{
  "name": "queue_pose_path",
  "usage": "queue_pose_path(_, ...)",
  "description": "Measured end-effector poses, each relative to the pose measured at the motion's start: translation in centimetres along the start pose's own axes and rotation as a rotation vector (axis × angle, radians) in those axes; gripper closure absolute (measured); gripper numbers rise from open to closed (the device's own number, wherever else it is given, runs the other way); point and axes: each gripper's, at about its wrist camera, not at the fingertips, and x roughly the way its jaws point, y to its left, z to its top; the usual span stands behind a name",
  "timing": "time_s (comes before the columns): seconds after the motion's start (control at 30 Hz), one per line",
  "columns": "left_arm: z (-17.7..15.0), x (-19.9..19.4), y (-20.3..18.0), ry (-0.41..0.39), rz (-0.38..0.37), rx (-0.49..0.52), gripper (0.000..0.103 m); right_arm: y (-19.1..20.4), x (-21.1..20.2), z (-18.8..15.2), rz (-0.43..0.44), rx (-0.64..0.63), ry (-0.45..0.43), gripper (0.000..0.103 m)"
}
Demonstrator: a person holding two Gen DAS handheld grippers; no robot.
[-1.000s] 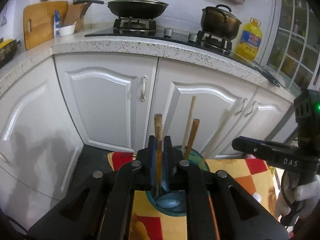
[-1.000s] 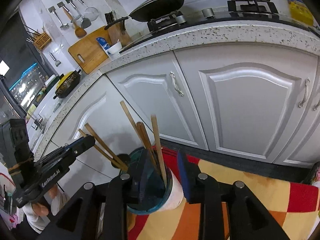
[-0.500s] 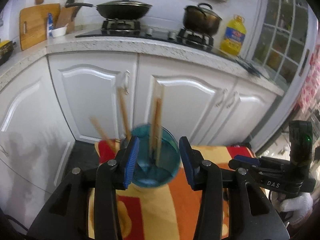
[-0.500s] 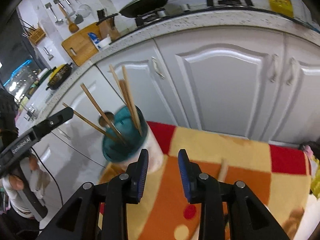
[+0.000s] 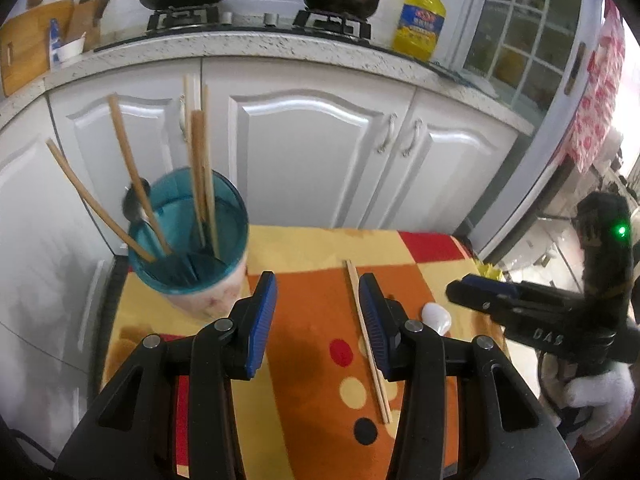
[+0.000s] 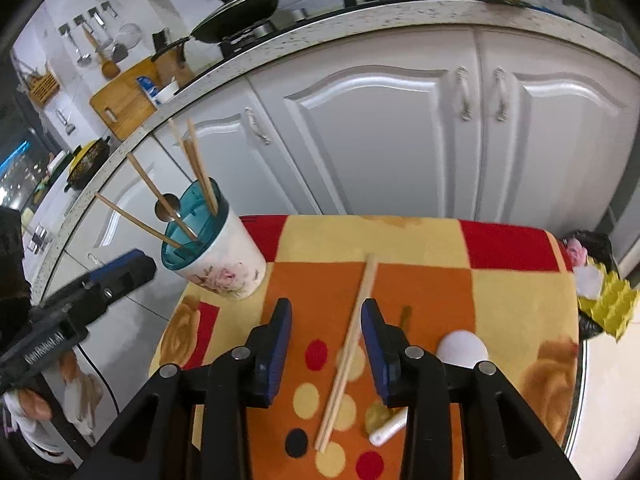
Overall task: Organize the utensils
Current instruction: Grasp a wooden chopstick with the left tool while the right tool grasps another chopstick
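A teal-rimmed floral utensil cup [image 5: 208, 292] [image 6: 224, 264] stands at the table's far left, holding several wooden chopsticks [image 5: 200, 172] [image 6: 198, 168] and a metal spoon [image 6: 168, 206]. A pair of chopsticks [image 5: 366, 336] [image 6: 348, 352] lies flat on the cloth between the grippers. A white spoon [image 5: 436, 318] [image 6: 462, 350] lies right of it. My left gripper [image 5: 318, 320] is open and empty, right of the cup. My right gripper [image 6: 326, 344] is open and empty above the lying pair; it also shows in the left wrist view [image 5: 520, 308].
The small table wears an orange, yellow and red patterned cloth [image 5: 320, 248] [image 6: 520, 292]. White kitchen cabinets [image 5: 320, 152] stand close behind it. A yellow crumpled thing on a black bag [image 6: 608, 304] sits off the right edge.
My left gripper has let go of a chopstick into the cup and opened. Both grippers have pulled back and swung right from the cup toward the pair lying on the cloth.
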Motion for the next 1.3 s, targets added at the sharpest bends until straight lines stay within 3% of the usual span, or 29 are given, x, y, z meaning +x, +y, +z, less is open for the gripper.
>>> queue_pose_path(0.63, -3.5, 5.0, 0.3, 0.129, -0.007, -0.032, 0.061, -4.8, -1.0, -3.5, -0.086, 0.083, 0.04, 0.065)
queue_pose_path(0.87, -4.3, 8.3, -0.2, 0.196, -0.058, -0.028, 0.061, -6.2, 1.7, -3.8, -0.057, 0.113, 0.071, 0.065)
queue_pose_path(1.17, -4.1, 15.2, -2.3, 0.303, -0.126, -0.02, 0.065, -7.9, 4.2, -4.0, -0.051, 0.153, 0.119, 0.069)
queue_pose_path(1.3, -3.8, 17.9, -3.1, 0.332, -0.069, 0.0, 0.068, -8.1, 4.3, -4.1, -0.045, 0.165, 0.123, 0.069)
